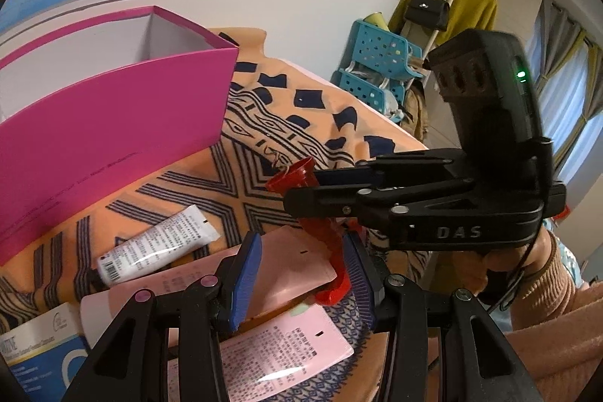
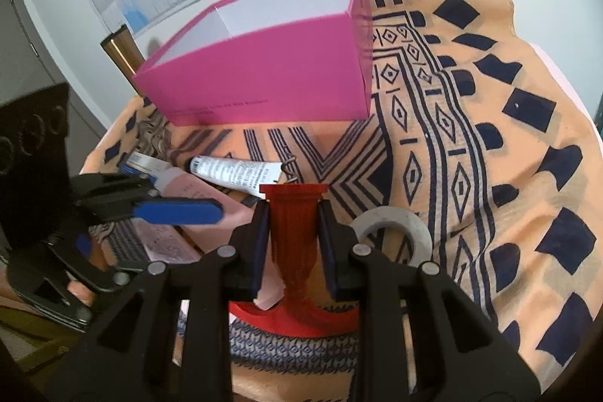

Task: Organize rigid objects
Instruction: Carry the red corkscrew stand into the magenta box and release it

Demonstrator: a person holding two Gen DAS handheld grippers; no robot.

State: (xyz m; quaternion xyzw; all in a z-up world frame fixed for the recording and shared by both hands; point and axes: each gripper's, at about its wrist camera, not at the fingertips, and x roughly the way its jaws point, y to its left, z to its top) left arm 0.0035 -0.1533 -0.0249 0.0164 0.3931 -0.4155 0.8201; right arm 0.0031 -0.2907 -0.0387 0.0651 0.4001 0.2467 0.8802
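The right claw [image 2: 293, 243] pinches a red plastic piece [image 2: 294, 232] by its ribbed stem, its long axis running straight ahead between the blue pads, flared end forward. The open pink box [image 2: 264, 78] stands directly beyond, on the patterned orange cloth [image 2: 490, 138] covering the counter. The left claw [image 1: 301, 277] hovers partly spread over a pink tube [image 1: 294, 266], gripping nothing.

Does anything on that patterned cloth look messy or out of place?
Yes: the tubes and pink packets lie scattered at odd angles in front of the pink box, none inside it that I can see. Nothing looks spilled or broken.
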